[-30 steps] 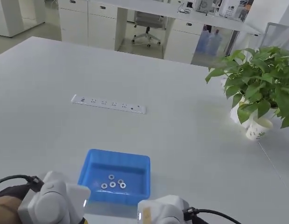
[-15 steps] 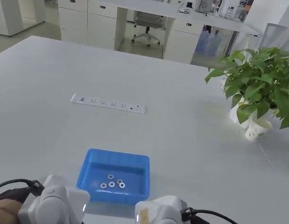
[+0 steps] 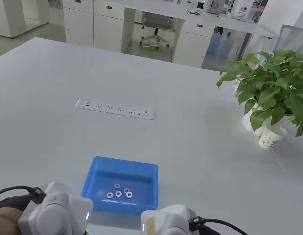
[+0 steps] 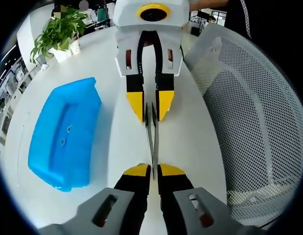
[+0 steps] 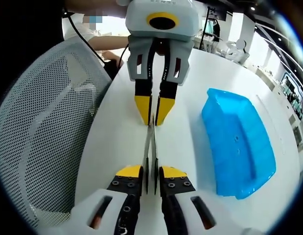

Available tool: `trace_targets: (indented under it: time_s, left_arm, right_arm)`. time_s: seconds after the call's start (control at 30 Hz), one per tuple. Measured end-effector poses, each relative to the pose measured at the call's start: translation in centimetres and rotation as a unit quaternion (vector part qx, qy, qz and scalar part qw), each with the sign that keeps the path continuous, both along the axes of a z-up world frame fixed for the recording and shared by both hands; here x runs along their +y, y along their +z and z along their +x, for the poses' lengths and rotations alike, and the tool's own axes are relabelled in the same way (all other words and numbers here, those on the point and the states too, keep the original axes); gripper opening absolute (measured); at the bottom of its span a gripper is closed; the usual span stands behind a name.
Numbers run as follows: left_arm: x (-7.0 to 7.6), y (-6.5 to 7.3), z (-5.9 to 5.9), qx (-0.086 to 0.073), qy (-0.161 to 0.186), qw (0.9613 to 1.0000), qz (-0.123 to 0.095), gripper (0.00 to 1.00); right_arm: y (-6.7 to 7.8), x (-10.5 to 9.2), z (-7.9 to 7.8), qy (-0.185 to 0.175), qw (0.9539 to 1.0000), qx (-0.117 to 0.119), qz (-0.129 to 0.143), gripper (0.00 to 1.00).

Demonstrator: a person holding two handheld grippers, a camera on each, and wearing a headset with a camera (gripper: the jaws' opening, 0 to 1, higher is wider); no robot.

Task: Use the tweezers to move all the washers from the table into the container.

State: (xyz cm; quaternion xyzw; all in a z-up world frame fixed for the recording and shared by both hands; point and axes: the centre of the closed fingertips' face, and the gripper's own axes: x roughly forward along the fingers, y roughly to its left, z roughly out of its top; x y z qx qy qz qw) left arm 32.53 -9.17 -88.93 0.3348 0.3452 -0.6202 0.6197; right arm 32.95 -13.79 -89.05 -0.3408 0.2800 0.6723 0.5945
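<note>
**Both grippers clamped on the tweezers, washers lying in the tray**

The wide white surface (image 3: 200, 147) carries everything. In the left gripper view a white mesh chair (image 4: 249, 122) stands just off its edge, at 3 o'clock from the fingers. In the head view a leafy green plant in a white pot (image 3: 273, 93) sits at 3 o'clock. The shallow blue plastic container (image 3: 124, 162) sits at 6 o'clock, near the person. A long white power strip (image 3: 114, 109) lies well apart from the container, at 12 o'clock from it.

The left gripper (image 4: 152, 172) and the right gripper (image 5: 152, 175) point straight at each other, tip facing tip. The yellow-tipped fingers of each are drawn in to a narrow slit. Between them they pinch the slim silver metal tweezers (image 4: 152, 139), one gripper at each end. The tweezers span the gap above the surface, beside the container's near wall.

A cluster of small silver ring washers (image 3: 118, 193) rests on the container's floor.
</note>
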Motion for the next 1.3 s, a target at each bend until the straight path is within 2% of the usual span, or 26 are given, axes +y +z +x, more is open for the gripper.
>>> trace_targets:
  time_s: [0.43,0.73,0.93,1.1,1.23,1.3]
  left_arm:
    - [0.3,0.9,0.5,0.001,0.024,0.9996,-0.014,0.18]
    - [1.0,2.6,0.7,0.01,0.064,0.997,-0.042,0.28]
    - [1.6,4.1,1.1,0.008,0.097,0.9928,-0.07,0.35]
    - [2.1,5.2,1.5,0.005,0.127,0.9875,-0.093,0.41]
    - [2.4,5.8,1.6,0.002,0.141,0.9846,-0.104,0.46]
    - [2.5,6.3,1.7,-0.003,0.151,0.9817,-0.116,0.49]
  right_arm:
    - [1.2,0.0,0.5,-0.016,0.9998,0.0,0.008,0.26]
    - [2.5,-1.5,1.6,-0.052,0.9985,-0.001,0.016,0.35]
    - [4.3,-2.7,3.3,-0.093,0.9951,-0.008,0.033,0.43]
    - [5.4,-3.9,4.4,-0.121,0.9916,-0.013,0.042,0.5]
    - [6.4,-4.8,4.8,-0.148,0.9872,-0.012,0.059,0.56]
    - [6.6,-5.5,5.0,-0.161,0.9847,-0.01,0.065,0.59]
